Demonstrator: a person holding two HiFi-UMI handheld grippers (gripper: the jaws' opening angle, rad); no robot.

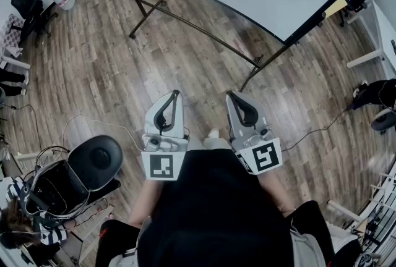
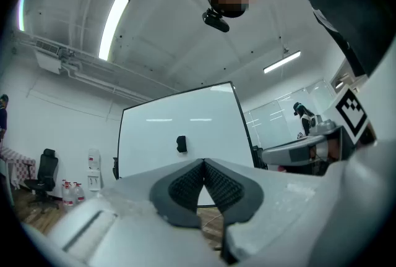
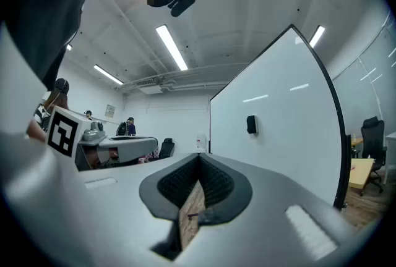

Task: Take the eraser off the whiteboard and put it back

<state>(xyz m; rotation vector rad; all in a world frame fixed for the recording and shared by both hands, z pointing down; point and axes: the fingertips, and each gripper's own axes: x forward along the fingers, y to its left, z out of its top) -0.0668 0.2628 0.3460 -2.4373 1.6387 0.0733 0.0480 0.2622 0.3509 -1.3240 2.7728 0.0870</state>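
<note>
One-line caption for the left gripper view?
Left gripper, jaws shut and empty, faces the whiteboard, where the black eraser hangs.

The eraser [image 2: 181,144] sits on the whiteboard [image 2: 154,136], ahead of the left tool [image 1: 175,94] and right tool [image 1: 230,94]

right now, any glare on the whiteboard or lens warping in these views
Left gripper view: faint ceiling-light streaks on the whiteboard, eraser sharp; right gripper view: same streaks, board edge bowed; head view: fisheye curves the board's lower edge.

A small black eraser [image 2: 181,144] sticks mid-height on the upright white whiteboard [image 2: 213,127].
</note>
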